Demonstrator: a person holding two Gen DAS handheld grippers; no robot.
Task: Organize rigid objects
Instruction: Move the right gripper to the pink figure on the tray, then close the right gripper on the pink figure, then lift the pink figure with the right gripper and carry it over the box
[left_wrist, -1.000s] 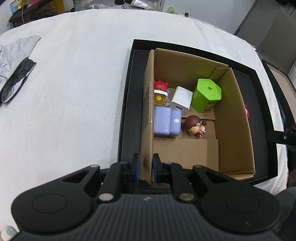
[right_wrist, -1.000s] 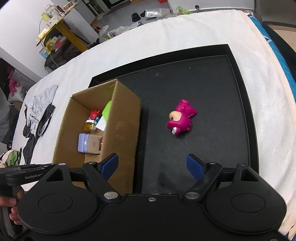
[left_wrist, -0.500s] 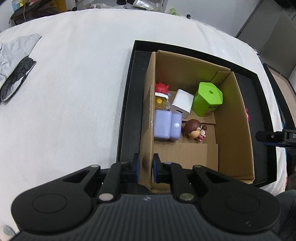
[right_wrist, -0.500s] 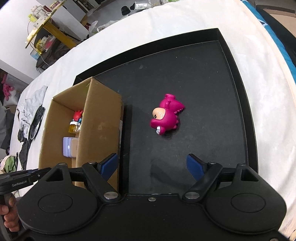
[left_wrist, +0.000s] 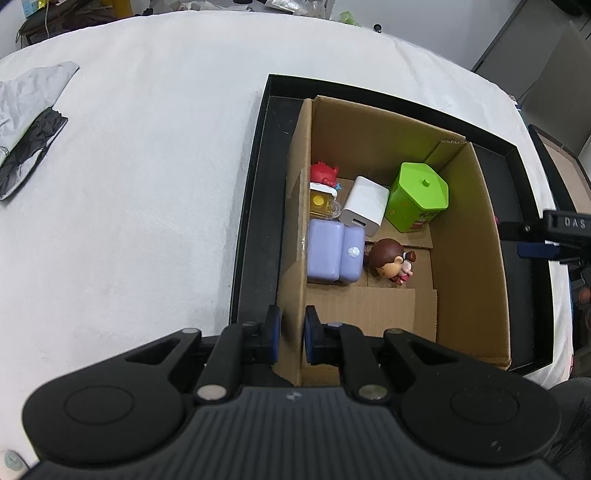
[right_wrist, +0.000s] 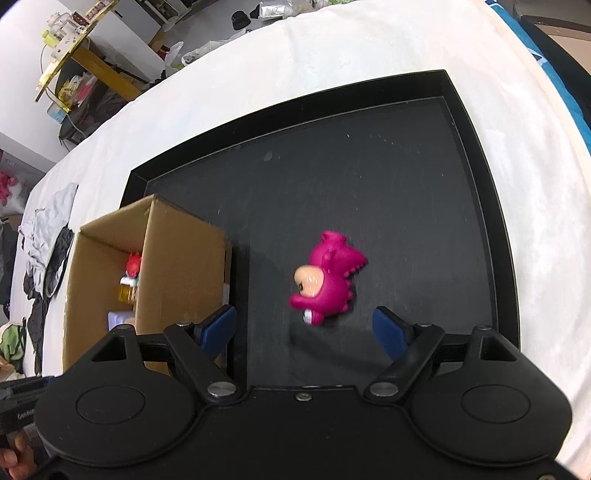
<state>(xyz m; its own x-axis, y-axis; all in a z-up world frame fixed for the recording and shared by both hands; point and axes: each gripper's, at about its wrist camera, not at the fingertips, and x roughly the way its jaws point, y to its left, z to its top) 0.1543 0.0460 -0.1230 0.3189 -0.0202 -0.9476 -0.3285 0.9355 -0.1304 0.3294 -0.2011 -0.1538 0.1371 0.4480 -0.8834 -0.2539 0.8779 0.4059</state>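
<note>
1. Five or six small items already sit in the box (left_wrist: 469, 266) on the tray (right_wrist: 491, 229).
2. The pink toy (right_wrist: 327, 278) lies loose on the tray, outside the box.
3. Left gripper (left_wrist: 291, 334) is clamped on the box wall; right gripper (right_wrist: 304, 330) hangs released just short of the toy.

Under my tools: a surface covered in white cloth (left_wrist: 147, 155), filling most of both views. Directly on it:
- one black tray (right_wrist: 495, 221), centre of the right wrist view, right of centre in the left wrist view;
- one heap of grey and black fabric (left_wrist: 29, 122) (crumpled, kind unclear), at the left edge of the frame, well apart from the tray.
</note>
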